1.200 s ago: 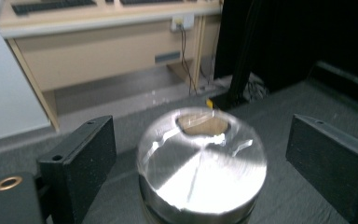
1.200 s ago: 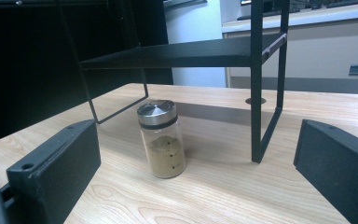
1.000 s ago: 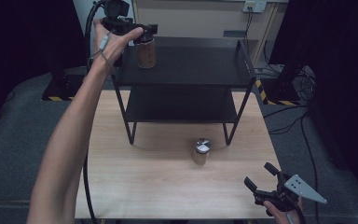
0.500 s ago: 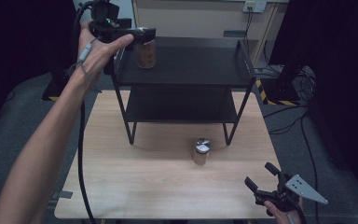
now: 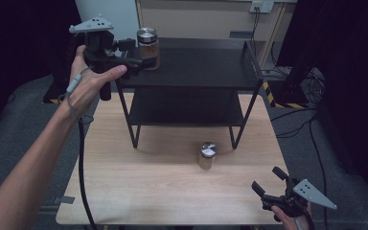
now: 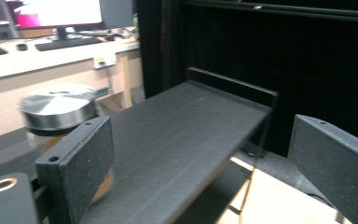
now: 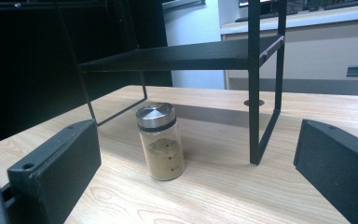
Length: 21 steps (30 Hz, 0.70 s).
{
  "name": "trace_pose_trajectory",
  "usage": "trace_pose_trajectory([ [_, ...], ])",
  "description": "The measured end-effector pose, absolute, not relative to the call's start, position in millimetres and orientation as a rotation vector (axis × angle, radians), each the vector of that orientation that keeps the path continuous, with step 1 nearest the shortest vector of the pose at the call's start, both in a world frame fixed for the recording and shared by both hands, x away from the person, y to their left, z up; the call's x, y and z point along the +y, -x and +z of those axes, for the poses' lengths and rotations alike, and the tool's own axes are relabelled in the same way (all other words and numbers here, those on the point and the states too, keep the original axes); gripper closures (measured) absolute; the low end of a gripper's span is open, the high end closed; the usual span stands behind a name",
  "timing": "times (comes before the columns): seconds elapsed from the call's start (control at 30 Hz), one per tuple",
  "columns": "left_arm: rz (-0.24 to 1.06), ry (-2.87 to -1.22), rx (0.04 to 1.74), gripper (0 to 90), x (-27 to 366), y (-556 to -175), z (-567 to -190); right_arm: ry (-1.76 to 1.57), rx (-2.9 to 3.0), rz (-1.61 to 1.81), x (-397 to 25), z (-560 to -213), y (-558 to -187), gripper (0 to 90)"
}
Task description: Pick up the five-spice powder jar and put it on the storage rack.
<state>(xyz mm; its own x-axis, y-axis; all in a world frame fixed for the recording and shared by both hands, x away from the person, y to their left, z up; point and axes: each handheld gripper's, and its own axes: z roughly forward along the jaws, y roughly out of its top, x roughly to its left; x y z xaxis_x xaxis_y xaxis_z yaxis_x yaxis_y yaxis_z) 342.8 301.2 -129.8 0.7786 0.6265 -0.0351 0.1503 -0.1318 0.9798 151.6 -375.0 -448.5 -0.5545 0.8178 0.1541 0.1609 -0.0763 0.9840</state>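
A glass spice jar (image 5: 148, 47) with a silver lid and brown powder stands at the left end of the black rack's top shelf (image 5: 201, 62). My left gripper (image 5: 136, 53) hovers just left of it, open, jaws off the glass. In the left gripper view the jar (image 6: 58, 112) sits partly behind the left jaw, and nothing lies between the jaws of the left gripper (image 6: 203, 135). A second jar (image 5: 206, 154) of yellowish powder stands on the wooden table in front of the rack. My right gripper (image 5: 267, 179) rests open near the table's front right corner, facing that jar (image 7: 161, 140).
The two-tier black metal rack (image 5: 187, 103) takes up the back of the wooden table (image 5: 124, 187); its right front leg (image 7: 255, 93) stands just right of the table jar. A raised lip (image 6: 233, 86) closes the far end of the top shelf. Cables lie on the floor at right.
The left gripper let go of the jar on the top shelf and drew back to the left. The jar stays standing. The right gripper has not moved.
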Motion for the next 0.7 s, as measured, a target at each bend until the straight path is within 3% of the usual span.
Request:
trace_pose_trajectory([
  [0.7, 0.409, -1.678, 0.475, 5.1, 321, -305, -194, -1.059, 1.7, 1.664, -372, -448, -152, 1.1],
])
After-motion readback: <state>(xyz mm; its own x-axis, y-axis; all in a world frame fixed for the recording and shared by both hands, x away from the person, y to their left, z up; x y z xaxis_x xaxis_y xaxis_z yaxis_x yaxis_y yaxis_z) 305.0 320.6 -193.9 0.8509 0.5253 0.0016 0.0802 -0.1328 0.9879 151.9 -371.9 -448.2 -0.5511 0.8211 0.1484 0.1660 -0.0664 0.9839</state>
